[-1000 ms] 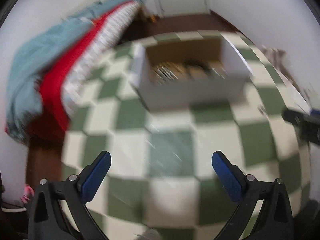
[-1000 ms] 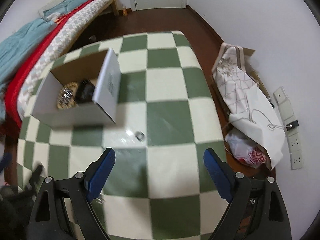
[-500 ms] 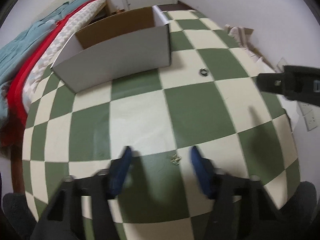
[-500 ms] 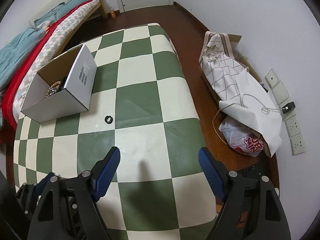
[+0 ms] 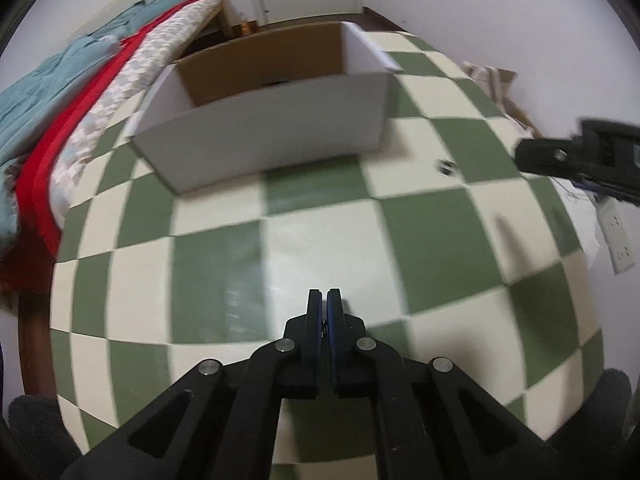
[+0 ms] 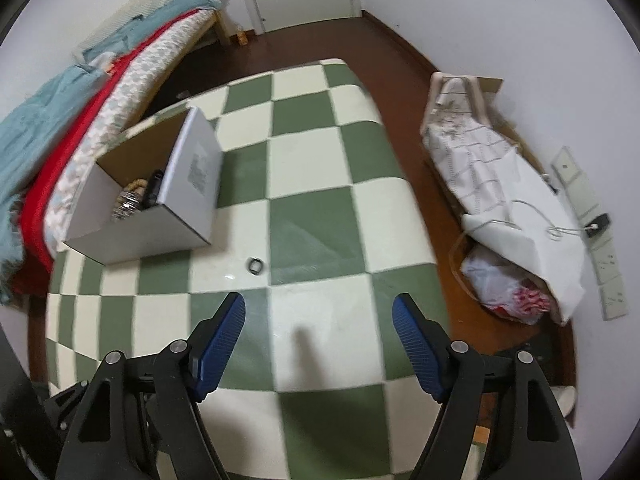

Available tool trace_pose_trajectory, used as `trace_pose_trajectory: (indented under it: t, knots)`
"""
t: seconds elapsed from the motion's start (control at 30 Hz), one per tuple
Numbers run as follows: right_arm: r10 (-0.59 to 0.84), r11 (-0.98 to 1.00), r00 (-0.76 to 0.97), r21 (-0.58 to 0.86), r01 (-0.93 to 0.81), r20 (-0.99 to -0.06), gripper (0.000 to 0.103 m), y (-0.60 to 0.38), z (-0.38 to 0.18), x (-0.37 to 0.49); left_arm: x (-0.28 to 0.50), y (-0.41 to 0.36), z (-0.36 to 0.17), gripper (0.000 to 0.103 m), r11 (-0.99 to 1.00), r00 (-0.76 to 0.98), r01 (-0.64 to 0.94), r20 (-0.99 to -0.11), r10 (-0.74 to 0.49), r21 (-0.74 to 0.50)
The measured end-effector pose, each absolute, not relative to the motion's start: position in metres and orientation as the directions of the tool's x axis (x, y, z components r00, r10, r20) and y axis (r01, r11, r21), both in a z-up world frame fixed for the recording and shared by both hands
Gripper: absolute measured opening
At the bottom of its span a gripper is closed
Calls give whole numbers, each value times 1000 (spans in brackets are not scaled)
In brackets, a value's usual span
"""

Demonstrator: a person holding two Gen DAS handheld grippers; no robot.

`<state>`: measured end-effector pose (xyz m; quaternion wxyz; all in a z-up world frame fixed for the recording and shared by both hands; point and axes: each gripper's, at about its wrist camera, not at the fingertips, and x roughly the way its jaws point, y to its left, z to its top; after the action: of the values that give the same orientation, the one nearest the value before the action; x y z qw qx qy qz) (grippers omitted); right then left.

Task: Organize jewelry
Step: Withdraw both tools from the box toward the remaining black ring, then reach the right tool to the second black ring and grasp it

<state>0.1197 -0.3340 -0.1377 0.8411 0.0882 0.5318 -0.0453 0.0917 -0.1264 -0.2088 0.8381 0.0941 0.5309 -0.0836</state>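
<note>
1. since half a second ago, the left gripper [image 5: 324,300] has gone from jaws spread around a tiny piece of jewelry on the surface to jaws pressed together, and it now sits raised above the checkered surface [image 5: 420,240].
2. between the closed blue pads, a small dark speck [image 5: 324,323] shows at the seam; it is too small to say whether it is the jewelry piece.
3. the right gripper [image 6: 319,320] hangs above the near part of the surface with its jaws wide apart and nothing between them.
4. a small dark ring [image 6: 255,266] lies on a cream square, just ahead of the right gripper's left finger and near the front right corner of the box [image 6: 140,236].
5. the white cardboard box stands open-topped on the far left of the surface, beside the bed [image 6: 48,152].
6. inside the box, against its right wall, a beaded bracelet [image 6: 130,198] and a dark item [image 6: 154,188] are visible.
7. in the left wrist view, the ring [image 5: 445,167] appears to the right of the box [image 5: 260,148], with the right gripper's body [image 5: 580,160] at the right edge.
</note>
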Motion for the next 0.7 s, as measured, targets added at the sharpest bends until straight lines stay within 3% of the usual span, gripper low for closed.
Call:
trace_pose_trajectory:
  t: [0.13,0.37,0.43,0.5,0.63,0.7]
  knots:
    - [61,979,438,139,148,-897,78,-321,-145,135,111,-97,-206,0,979,437,182,-899,7,96]
    - [14,995,426,56,85,-904,76,-284,-165,159,131,-59,-207,0,986,444,111,-894,65,127]
    - [-14,997,415,20,78,-910,65,-277,-170,162,133,-55,-206,0,986,444,105,-893,72,131]
    - [-26,997,400,4,75,-916,48,-272,-178,164,134,-53,-207,0,986,441,103,-895,71,129]
    - [-59,997,399,-34,69,-915,31,-265,-186,163,132,-52,-207,0,986,441,106,-895,69,128]
    - [-73,997,411,-54,58,-909,17,-261,-186,162,132,-51,-207,0,986,440,106,-896,66,125]
